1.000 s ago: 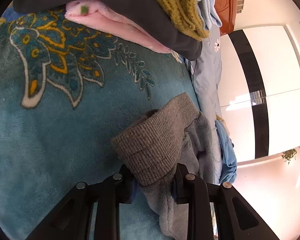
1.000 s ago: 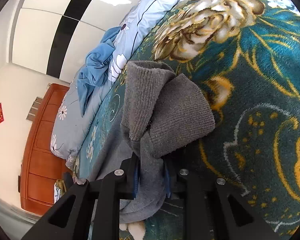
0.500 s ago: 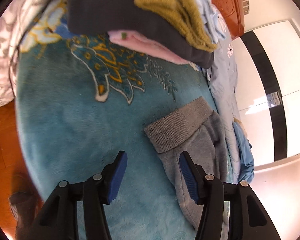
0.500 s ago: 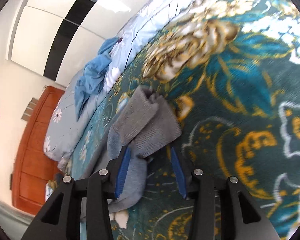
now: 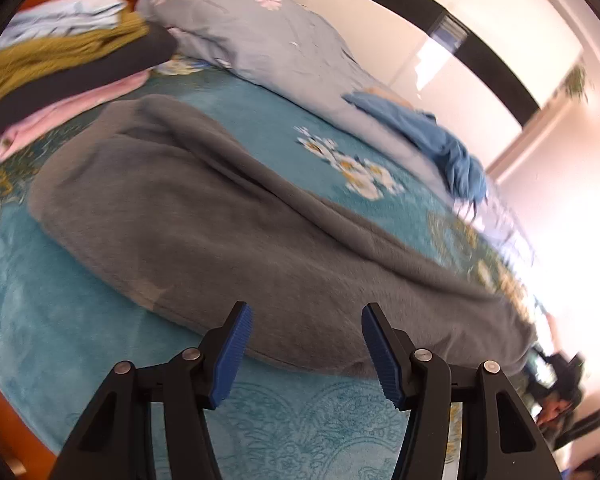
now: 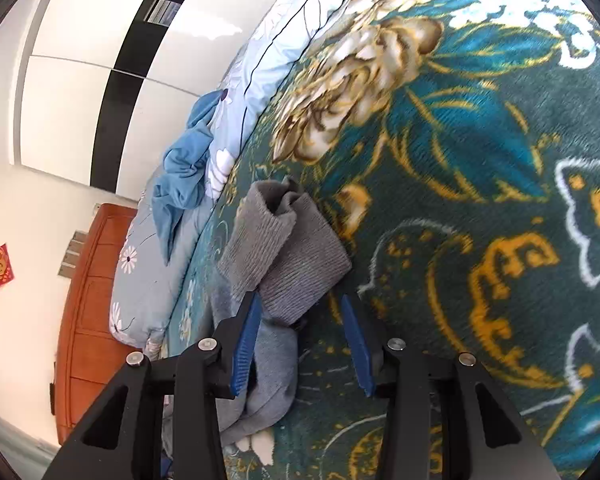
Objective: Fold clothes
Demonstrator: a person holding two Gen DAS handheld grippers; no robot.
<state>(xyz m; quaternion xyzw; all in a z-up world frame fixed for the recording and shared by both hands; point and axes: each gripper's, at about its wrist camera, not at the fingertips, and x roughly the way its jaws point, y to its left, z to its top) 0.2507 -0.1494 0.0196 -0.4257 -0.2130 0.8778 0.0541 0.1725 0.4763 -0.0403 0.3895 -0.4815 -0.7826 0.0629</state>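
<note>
Grey sweatpants (image 5: 236,216) lie flat on the teal floral blanket (image 5: 60,336). My left gripper (image 5: 306,350) is open and empty, just in front of the pants' near edge. In the right wrist view the pants' ribbed cuffs (image 6: 288,256) lie on the blanket (image 6: 500,160), one leg over the other. My right gripper (image 6: 300,340) is open, its blue pads on either side of the near cuff without gripping it.
A stack of folded clothes (image 5: 60,68), olive, black and pink, sits at the far left. A pale blue floral duvet (image 5: 268,36) with a crumpled blue garment (image 5: 432,136) lies behind. A wooden headboard (image 6: 92,312) and white wardrobe doors (image 6: 80,80) stand beyond the bed.
Both grippers opened and let go of the grey cuffs. The left gripper pulled back and swung round, now facing the pants' long side. The right gripper backed off slightly.
</note>
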